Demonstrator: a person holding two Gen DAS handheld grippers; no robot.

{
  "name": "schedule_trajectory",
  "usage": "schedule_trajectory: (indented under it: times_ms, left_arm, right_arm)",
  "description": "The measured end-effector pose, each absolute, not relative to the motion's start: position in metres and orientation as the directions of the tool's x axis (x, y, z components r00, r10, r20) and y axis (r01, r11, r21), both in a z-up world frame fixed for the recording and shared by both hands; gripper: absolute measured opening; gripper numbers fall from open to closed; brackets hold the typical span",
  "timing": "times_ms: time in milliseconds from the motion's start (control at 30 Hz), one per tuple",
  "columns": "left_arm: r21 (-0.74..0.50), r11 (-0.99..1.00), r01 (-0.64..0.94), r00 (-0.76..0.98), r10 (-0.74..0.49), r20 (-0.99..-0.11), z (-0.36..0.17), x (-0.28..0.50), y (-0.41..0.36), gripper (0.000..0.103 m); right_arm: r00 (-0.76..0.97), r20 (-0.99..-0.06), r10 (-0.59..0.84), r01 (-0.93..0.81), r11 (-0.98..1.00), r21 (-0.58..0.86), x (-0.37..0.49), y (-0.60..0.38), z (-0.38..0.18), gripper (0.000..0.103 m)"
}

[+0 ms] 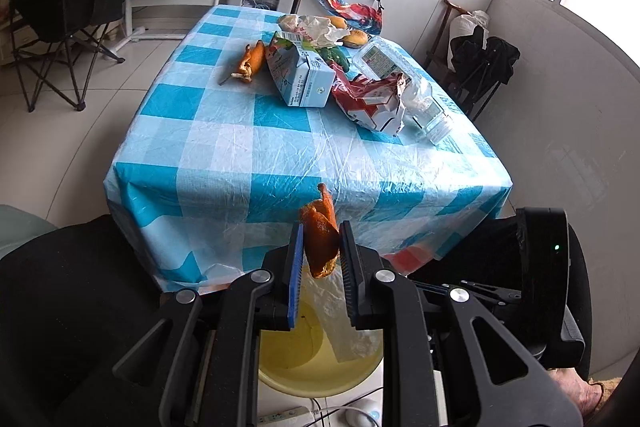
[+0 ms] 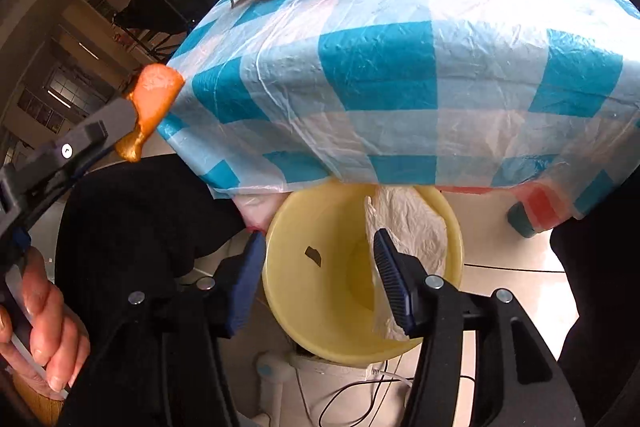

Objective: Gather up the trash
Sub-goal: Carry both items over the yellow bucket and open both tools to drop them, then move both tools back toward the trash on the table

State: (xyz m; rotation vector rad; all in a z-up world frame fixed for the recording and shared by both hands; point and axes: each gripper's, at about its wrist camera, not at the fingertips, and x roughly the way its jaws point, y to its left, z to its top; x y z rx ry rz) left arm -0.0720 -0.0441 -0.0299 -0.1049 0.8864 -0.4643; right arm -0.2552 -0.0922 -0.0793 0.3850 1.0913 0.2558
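My left gripper (image 1: 320, 247) is shut on an orange peel (image 1: 320, 239) and holds it in the air in front of the table edge, above the yellow bin (image 1: 288, 371). In the right wrist view the peel (image 2: 154, 103) hangs at the left, beyond the table corner. My right gripper (image 2: 320, 267) is open and empty over the yellow bin (image 2: 320, 307), which holds crumpled white plastic (image 2: 404, 239) and a small dark scrap. On the table lie another orange peel (image 1: 252, 61), a milk carton (image 1: 298, 75), a red-white wrapper (image 1: 372, 99) and a clear bottle (image 1: 404, 83).
The table wears a blue-white checked plastic cloth (image 1: 240, 147). Crumpled paper and fruit (image 1: 320, 27) lie at its far end. A folding chair (image 1: 60, 27) stands at the left, a dark chair with clothes (image 1: 484, 63) at the right. Cables and a power strip (image 1: 280, 417) lie by the bin.
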Motion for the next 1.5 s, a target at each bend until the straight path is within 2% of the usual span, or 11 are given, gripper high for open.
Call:
schedule_trajectory:
  times_ms: [167,267,333,433,533,667,833,1500]
  left_arm:
    - [-0.210,0.899,0.384,0.471,-0.386,-0.793,-0.050,-0.075,-0.066,0.018]
    - [-0.140,0.912,0.386,0.476,-0.327,-0.816,-0.056,-0.080,-0.073,0.035]
    - [-0.097,0.922,0.375,0.519,-0.296,-0.802,-0.050,-0.084,-0.074,0.056]
    - [-0.045,0.941,0.336,0.599,-0.250,-0.761,-0.036,-0.091,-0.069,0.073]
    - [-0.003,0.961,0.278,0.668,-0.195,-0.718,-0.025,-0.097,-0.062,0.082]
    - [0.011,0.975,0.222,0.717,-0.155,-0.679,-0.015,-0.103,-0.053,0.087]
    - [0.028,0.982,0.189,0.747,-0.125,-0.652,-0.011,-0.103,-0.049,0.090]
    - [-0.009,0.991,0.135,0.754,-0.109,-0.647,-0.011,-0.095,-0.033,0.095]
  right_arm:
    - [0.603,-0.714,0.357,-0.004,0.896,0.445,-0.269,-0.114,-0.047,0.064]
    - [0.669,-0.666,0.330,-0.018,0.903,0.430,-0.276,-0.118,-0.032,0.067]
    - [0.707,-0.637,0.309,-0.026,0.910,0.413,-0.281,-0.119,-0.022,0.070]
    - [0.753,-0.598,0.275,-0.036,0.924,0.380,-0.292,-0.124,-0.003,0.074]
    - [0.791,-0.565,0.235,-0.048,0.944,0.326,-0.309,-0.123,0.011,0.079]
    - [0.820,-0.536,0.200,-0.063,0.963,0.264,-0.325,-0.120,0.021,0.087]
    - [0.814,-0.550,0.185,-0.055,0.968,0.245,-0.318,-0.117,0.015,0.088]
    - [0.775,-0.608,0.173,-0.073,0.980,0.185,-0.312,-0.098,0.004,0.088]
